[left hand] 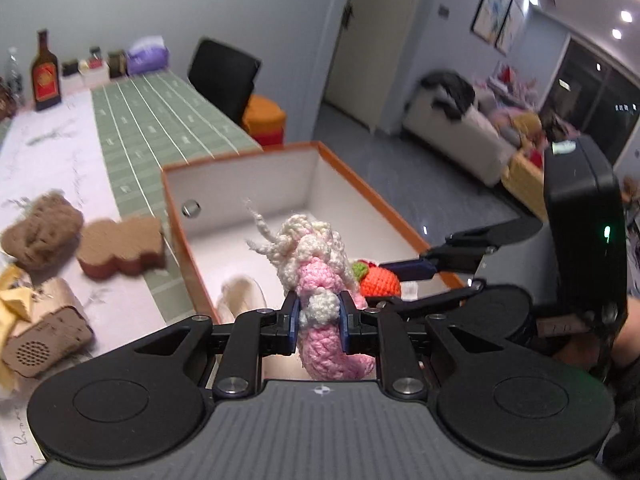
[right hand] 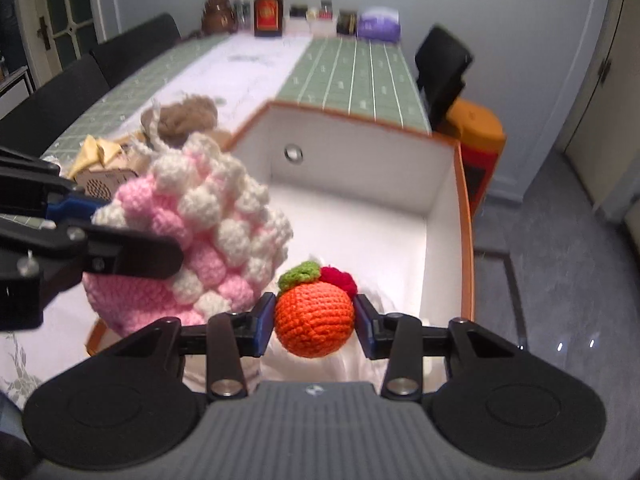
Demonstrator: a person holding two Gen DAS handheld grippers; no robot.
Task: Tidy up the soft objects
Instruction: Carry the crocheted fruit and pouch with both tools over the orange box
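My left gripper is shut on a pink and white crochet pouch and holds it over the near end of an orange-rimmed white box. My right gripper is shut on an orange crochet fruit with a green leaf and a red tuft, held over the same box. The pouch hangs just left of the fruit in the right wrist view; the fruit shows right of the pouch in the left wrist view. A white soft item lies on the box floor.
On the table left of the box lie a brown sponge, a brown woolly lump, a yellow cloth and a small wooden speaker. A bottle and small boxes stand at the far end. A black chair stands beside the table.
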